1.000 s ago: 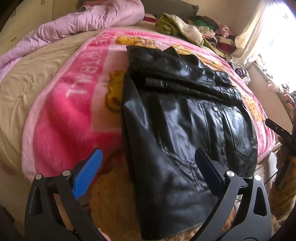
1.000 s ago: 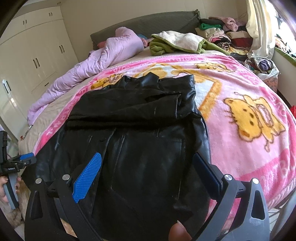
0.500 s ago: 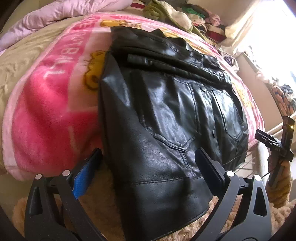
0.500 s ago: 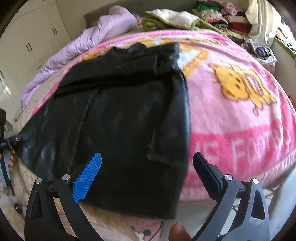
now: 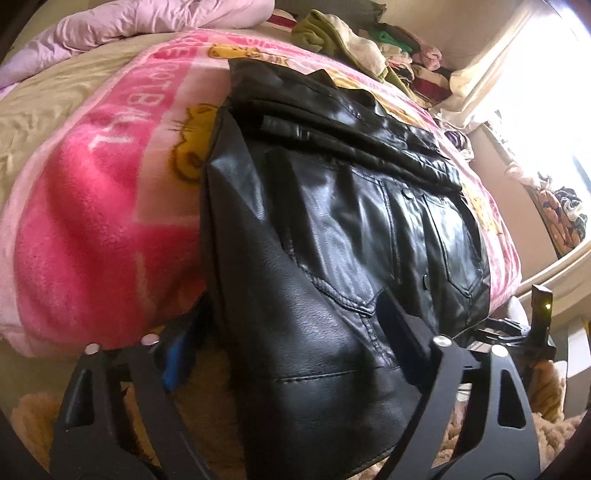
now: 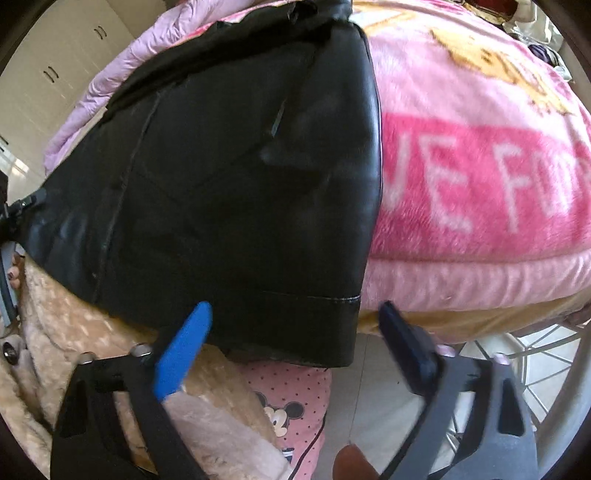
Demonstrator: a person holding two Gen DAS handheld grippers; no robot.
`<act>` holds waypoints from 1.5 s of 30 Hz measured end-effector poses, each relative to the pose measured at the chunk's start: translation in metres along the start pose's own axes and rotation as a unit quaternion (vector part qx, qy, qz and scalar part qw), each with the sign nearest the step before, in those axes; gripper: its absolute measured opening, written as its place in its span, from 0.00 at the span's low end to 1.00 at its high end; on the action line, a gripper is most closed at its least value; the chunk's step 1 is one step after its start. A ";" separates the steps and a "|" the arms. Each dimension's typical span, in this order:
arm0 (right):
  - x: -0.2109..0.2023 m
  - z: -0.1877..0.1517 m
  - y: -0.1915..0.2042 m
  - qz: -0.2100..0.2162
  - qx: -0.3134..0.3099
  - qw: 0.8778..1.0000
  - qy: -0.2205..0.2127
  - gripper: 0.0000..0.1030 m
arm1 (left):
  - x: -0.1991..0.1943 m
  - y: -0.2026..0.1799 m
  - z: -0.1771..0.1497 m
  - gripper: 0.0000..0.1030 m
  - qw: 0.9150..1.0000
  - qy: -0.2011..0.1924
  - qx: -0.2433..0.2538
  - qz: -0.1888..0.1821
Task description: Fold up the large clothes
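Observation:
A black leather jacket (image 5: 332,236) lies on a pink cartoon blanket (image 5: 92,206) on the bed, sleeves folded across its top, hem hanging over the near bed edge. My left gripper (image 5: 288,339) is open, its jaws on either side of the hem's left corner, blue pad (image 5: 177,354) partly under the leather. In the right wrist view the jacket (image 6: 229,177) fills the left half, and my right gripper (image 6: 295,347) is open just below the hem's right corner (image 6: 332,332). The right gripper also shows at the right edge of the left wrist view (image 5: 532,332).
A lilac duvet (image 5: 122,26) and a heap of clothes (image 5: 369,55) lie at the far end of the bed. A beige plush garment (image 6: 74,332) and pink Mickey fabric (image 6: 291,402) are below the bed edge. White wardrobes (image 6: 55,74) stand at left.
Both grippers have dropped and moved in toward the near bed edge, up to the jacket's hanging hem. The jacket itself has not moved. Both stay open.

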State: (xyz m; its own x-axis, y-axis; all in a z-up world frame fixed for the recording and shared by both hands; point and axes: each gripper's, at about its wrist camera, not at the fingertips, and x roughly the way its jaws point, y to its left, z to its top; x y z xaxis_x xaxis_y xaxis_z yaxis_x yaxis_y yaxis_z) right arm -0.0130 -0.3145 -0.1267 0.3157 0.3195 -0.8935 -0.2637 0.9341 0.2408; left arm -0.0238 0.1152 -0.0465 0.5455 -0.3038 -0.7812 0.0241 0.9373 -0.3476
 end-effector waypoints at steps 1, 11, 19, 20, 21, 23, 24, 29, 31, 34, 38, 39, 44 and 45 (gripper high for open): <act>0.003 -0.001 -0.002 0.006 0.005 1.000 0.001 0.75 | 0.000 0.000 0.000 0.67 1.000 0.000 0.002 0.003; -0.035 0.004 0.000 0.050 -0.020 0.997 -0.048 0.11 | -0.010 0.001 0.009 0.14 1.000 -0.021 0.010 -0.020; -0.100 0.031 -0.002 0.135 0.004 0.977 -0.165 0.09 | -0.026 -0.008 0.032 0.11 0.997 -0.064 0.014 -0.044; -0.108 0.037 -0.001 0.143 0.003 0.973 -0.183 0.09 | -0.029 -0.007 0.036 0.11 0.996 -0.071 0.012 -0.047; -0.111 0.045 0.004 0.146 0.003 0.970 -0.192 0.09 | -0.032 -0.006 0.040 0.11 0.996 -0.077 0.009 -0.051; -0.120 0.054 0.004 0.153 0.009 0.965 -0.214 0.09 | -0.041 -0.004 0.052 0.11 0.994 -0.094 0.000 -0.062; -0.125 0.058 0.002 0.159 0.016 0.960 -0.228 0.09 | -0.043 -0.004 0.056 0.11 0.993 -0.098 -0.002 -0.065; -0.143 0.085 -0.003 0.170 0.048 0.945 -0.276 0.08 | -0.050 0.000 0.085 0.11 0.990 -0.122 -0.013 -0.070; -0.148 0.102 -0.006 0.169 0.055 0.939 -0.293 0.08 | -0.049 0.000 0.095 0.11 0.990 -0.124 -0.016 -0.071; -0.155 0.120 -0.011 0.167 0.069 0.933 -0.311 0.07 | -0.047 -0.004 0.108 0.11 0.989 -0.128 -0.014 -0.069; -0.154 0.143 -0.017 0.167 0.084 0.926 -0.329 0.05 | -0.041 -0.004 0.123 0.11 0.988 -0.132 -0.024 -0.073; -0.153 0.148 -0.017 0.164 0.086 0.925 -0.332 0.05 | -0.039 -0.004 0.126 0.11 0.988 -0.133 -0.026 -0.074; -0.142 0.182 -0.024 0.162 0.103 0.924 -0.330 0.04 | -0.025 -0.001 0.152 0.11 0.987 -0.133 -0.044 -0.073; -0.140 0.188 -0.024 0.160 0.103 0.924 -0.331 0.04 | -0.022 0.000 0.157 0.12 0.987 -0.132 -0.048 -0.072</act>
State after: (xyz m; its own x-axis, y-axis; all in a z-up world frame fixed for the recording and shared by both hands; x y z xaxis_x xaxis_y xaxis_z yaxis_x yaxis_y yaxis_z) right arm 0.1204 -0.3521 0.0640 0.7574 0.5492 -0.3530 -0.2821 0.7629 0.5817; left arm 0.0956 0.1483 0.0519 0.7422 -0.3649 -0.5621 0.0440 0.8635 -0.5025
